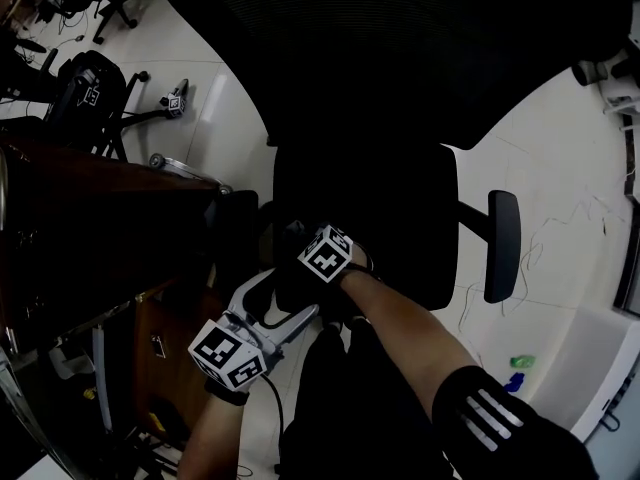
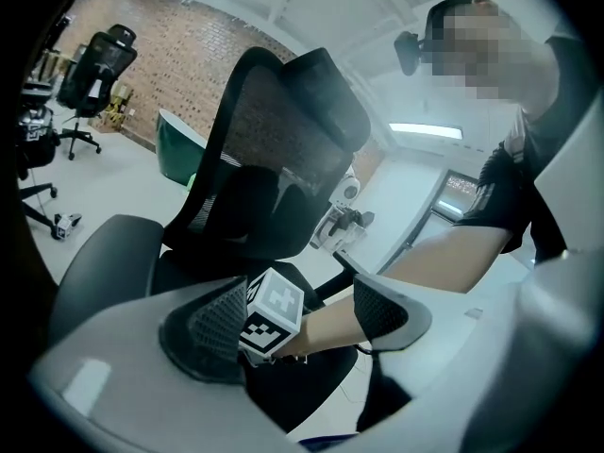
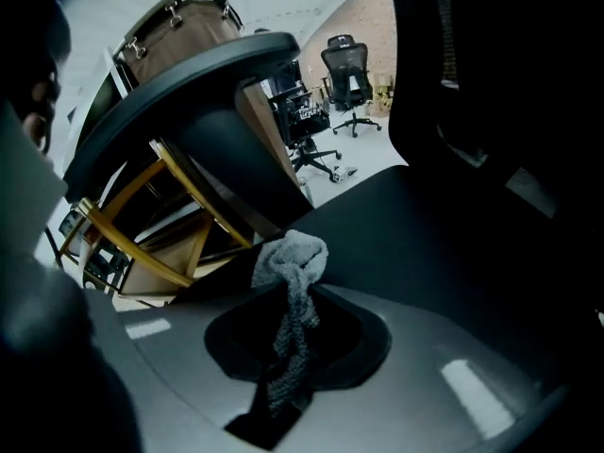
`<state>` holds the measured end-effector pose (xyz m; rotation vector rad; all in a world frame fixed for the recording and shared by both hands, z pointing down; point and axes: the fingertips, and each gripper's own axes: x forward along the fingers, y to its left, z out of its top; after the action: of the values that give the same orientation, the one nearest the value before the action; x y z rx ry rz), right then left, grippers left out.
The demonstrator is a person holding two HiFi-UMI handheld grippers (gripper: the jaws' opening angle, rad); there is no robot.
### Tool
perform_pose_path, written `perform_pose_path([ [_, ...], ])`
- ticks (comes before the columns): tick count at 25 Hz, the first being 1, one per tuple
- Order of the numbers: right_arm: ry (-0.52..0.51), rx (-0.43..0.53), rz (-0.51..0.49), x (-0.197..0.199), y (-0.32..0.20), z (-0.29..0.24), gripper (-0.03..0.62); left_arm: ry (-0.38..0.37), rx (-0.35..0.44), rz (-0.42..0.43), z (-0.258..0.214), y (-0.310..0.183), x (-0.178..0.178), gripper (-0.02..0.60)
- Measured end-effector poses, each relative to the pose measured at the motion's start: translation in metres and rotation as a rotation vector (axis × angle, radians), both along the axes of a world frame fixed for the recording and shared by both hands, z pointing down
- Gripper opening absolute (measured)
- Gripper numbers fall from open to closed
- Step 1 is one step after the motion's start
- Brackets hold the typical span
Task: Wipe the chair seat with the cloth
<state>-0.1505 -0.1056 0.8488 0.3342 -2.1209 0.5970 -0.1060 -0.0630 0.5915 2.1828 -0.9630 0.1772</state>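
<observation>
The black office chair fills the head view, its seat [image 1: 385, 218] below the mesh backrest [image 1: 400, 48]. My right gripper [image 3: 297, 300] is shut on a bunched grey cloth [image 3: 294, 258], which pokes out past the jaws just over the seat [image 3: 425, 225] near its front left edge. In the head view only that gripper's marker cube [image 1: 325, 255] shows clearly; the cloth is lost in the dark. My left gripper [image 1: 280, 303] hangs beside the seat's front, jaws apart and holding nothing. Its own view looks between the pads [image 2: 212, 328] at the right gripper's cube [image 2: 274, 314] and my forearm.
A dark wooden desk [image 1: 90, 208] stands close on the left, with a brown bag [image 3: 184, 26] on top. The chair's right armrest [image 1: 503, 243] juts out. Other office chairs [image 1: 90, 88] stand farther off. Small green and blue items [image 1: 518, 371] lie on the white floor.
</observation>
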Motion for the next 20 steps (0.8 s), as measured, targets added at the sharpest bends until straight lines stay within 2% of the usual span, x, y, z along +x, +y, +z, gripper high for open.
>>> perform_pose_path([
  [3,0.023,0.001,0.010,0.025,0.004,0.011,0.051,0.009,-0.005,0.016,0.005,0.005,0.008,0.380],
  [6,0.080,0.004,0.043,0.072,0.006,0.020,0.049,0.016,-0.017,0.044,0.008,0.009,0.019,0.380],
  [9,0.146,-0.004,0.108,0.135,0.006,0.024,0.049,0.031,-0.027,0.080,0.010,0.012,0.037,0.380],
  [13,0.263,0.022,0.143,0.231,0.009,0.024,0.049,0.055,-0.041,0.163,0.013,0.020,0.073,0.380],
  [16,0.343,0.009,0.226,0.298,0.013,0.021,0.049,0.072,-0.043,0.216,0.012,0.027,0.097,0.380],
  [18,0.362,0.011,0.267,0.324,0.013,0.016,0.049,0.079,-0.046,0.238,0.011,0.030,0.107,0.382],
  [20,0.359,0.025,0.273,0.332,0.010,0.012,0.049,0.082,-0.046,0.253,0.010,0.032,0.113,0.382],
])
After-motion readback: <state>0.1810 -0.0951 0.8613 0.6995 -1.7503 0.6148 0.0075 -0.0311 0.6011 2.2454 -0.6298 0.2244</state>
